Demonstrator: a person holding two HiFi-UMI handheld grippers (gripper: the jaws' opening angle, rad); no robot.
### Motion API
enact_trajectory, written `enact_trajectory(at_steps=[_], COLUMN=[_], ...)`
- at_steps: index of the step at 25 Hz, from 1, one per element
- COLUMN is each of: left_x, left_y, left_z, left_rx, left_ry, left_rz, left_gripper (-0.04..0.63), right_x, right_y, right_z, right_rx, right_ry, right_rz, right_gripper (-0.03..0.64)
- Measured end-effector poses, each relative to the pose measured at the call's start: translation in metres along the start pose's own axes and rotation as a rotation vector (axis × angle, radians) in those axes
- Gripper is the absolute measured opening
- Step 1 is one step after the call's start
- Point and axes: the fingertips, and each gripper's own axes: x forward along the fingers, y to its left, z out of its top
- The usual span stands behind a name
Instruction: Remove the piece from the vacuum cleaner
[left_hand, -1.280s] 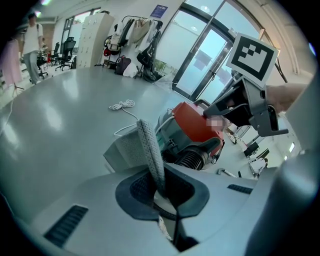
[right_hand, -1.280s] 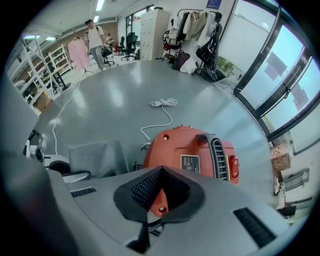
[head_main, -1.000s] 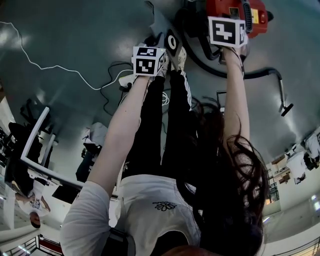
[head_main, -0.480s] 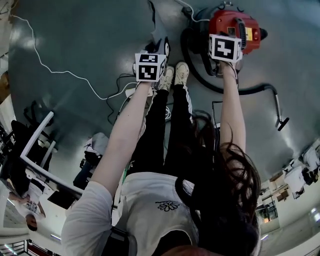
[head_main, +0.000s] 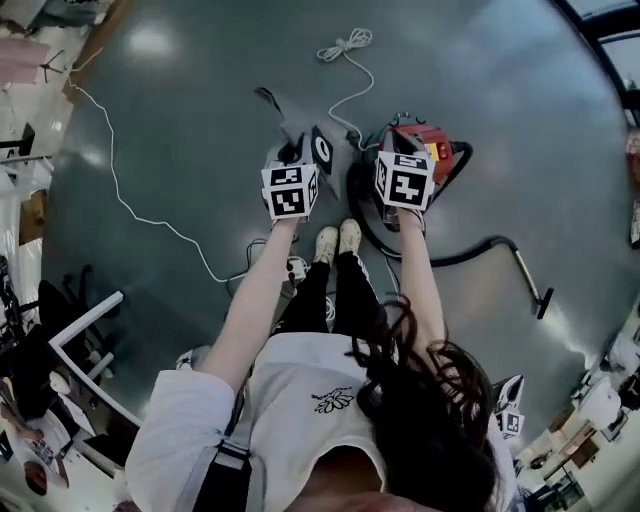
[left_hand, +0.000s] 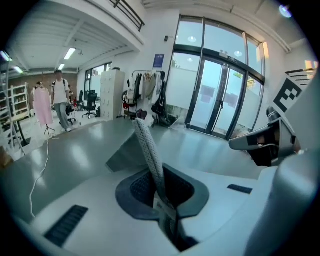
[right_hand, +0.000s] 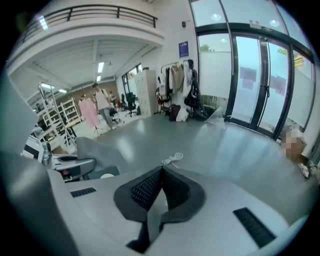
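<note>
Open lab hall, glossy grey floor (head_main: 200, 120), glass doors (left_hand: 220, 105), shelving racks (right_hand: 54, 114), mezzanine railing (right_hand: 100, 12)

The head camera looks straight down from high up at the floor (head_main: 180, 120). Cameras ride close behind the left hand-held gripper (left_hand: 145, 140) and right hand-held gripper (right_hand: 161, 175), looking flat across the room. Both show the same glass doors (left_hand: 220, 100).

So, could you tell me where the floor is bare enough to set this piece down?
In the head view, bare floor lies upper left, between the white cable and the coiled cord, and right of the red vacuum cleaner, above its hose. It is crowded around the shoes, where cable, vacuum and hose close in.
</note>
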Motion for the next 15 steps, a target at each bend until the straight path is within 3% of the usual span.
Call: enact_trajectory(at_steps=[6, 9, 15], left_x=[-0.088, -0.137, -0.225], left_y=[-0.028, -0.047, -0.076], left_z=[0.117, 0.163, 0.230], left_rx=[0.034, 0.044, 0.146], left_ry=[-0.220, -0.339, -0.554], left_rz=[-0.001, -0.010, -0.062], left_gripper=[0.015, 0.015, 0.015], right_x=[-0.121, -0.175, -0.250], right_y=[0.010, 0.017, 0.048], right_z=[0.089, 0.109, 0.140], right_rx=[0.028, 0.021, 0.014], right_ry=[-0.240, -0.337, -0.537], right_rz=[0.048, 0.078, 0.139], right_gripper=[0.011, 0.011, 0.011])
